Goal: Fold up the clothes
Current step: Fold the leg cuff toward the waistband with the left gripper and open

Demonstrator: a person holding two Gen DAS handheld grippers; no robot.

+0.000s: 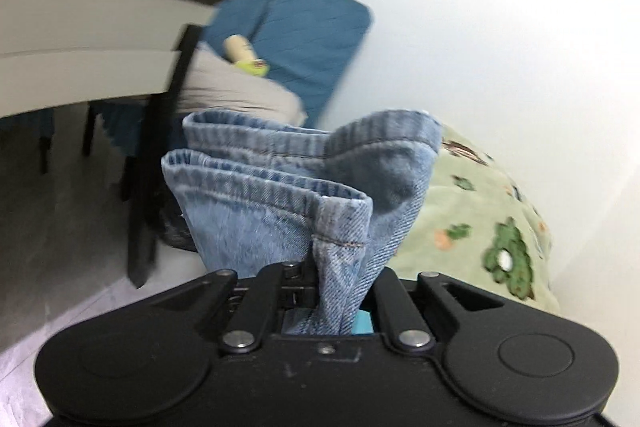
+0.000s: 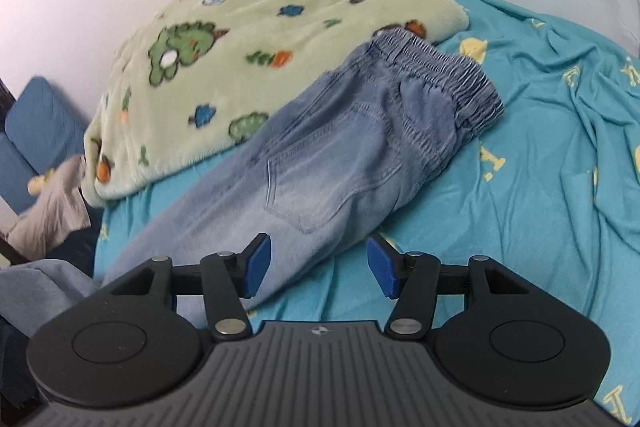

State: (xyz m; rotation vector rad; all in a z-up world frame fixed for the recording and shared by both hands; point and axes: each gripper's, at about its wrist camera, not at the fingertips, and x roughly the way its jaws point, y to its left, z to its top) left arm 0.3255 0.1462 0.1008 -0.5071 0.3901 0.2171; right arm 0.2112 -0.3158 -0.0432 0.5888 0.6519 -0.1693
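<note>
My left gripper (image 1: 344, 291) clamps the jeans (image 2: 320, 147) hems; right gripper (image 2: 318, 269) gapes empty. Denim's floppy, weighty; I'd pinch the waistband next.

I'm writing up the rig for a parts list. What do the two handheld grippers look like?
Both are matte black, with rounded disc-shaped housings, linkage bars and silver rivets. The right gripper has blue finger pads and a ribbed grey base with a small compass-like mark. The left gripper shows a light blue pad.

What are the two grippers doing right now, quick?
Left gripper: shut on the hems of the jeans.
Right gripper: open, holding nothing, jaws hanging just over the jeans on the bed.
</note>
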